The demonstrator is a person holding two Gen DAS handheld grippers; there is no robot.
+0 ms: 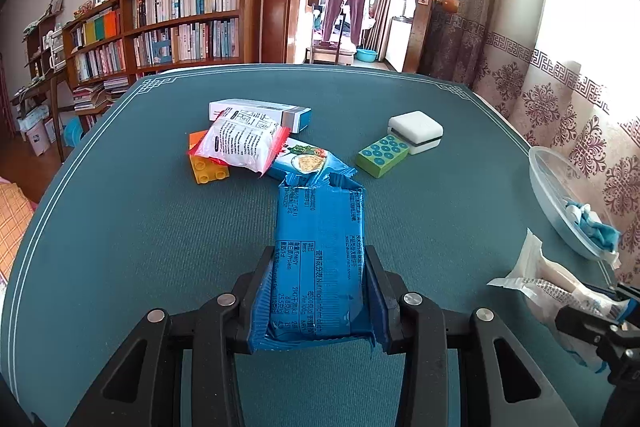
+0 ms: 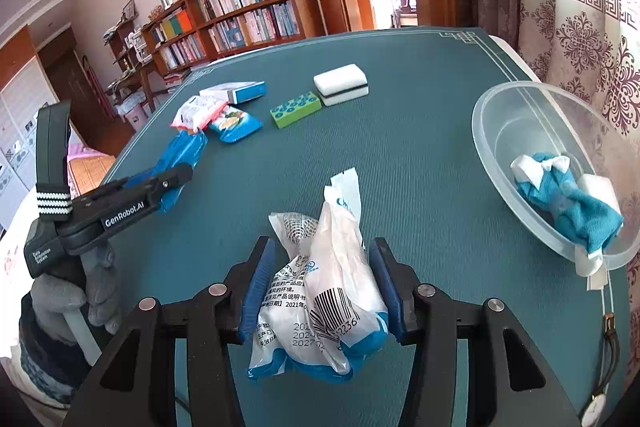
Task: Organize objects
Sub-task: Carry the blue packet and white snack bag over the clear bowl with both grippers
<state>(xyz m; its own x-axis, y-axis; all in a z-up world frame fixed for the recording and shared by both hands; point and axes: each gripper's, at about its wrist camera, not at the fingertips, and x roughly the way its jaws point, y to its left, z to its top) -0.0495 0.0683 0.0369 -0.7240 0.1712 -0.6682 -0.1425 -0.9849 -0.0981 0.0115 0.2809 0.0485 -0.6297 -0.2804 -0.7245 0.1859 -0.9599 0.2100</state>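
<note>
My left gripper (image 1: 320, 259) is shut on a blue snack packet (image 1: 320, 247) and holds it over the green table mat (image 1: 140, 227); the packet also shows in the right wrist view (image 2: 180, 155). My right gripper (image 2: 322, 259) is shut on a crumpled white plastic bag with a barcode (image 2: 328, 287), which also shows in the left wrist view (image 1: 548, 283). A clear plastic bowl (image 2: 500, 123) at the right edge holds a blue and white cloth (image 2: 568, 199).
At the far middle lie a white and red packet (image 1: 240, 143), a cracker packet (image 1: 304, 163), an orange block (image 1: 208, 171), a white and blue box (image 1: 260, 111), a green dotted block (image 1: 382, 157) and a white case (image 1: 416, 131). Curtains hang right; bookshelves stand left.
</note>
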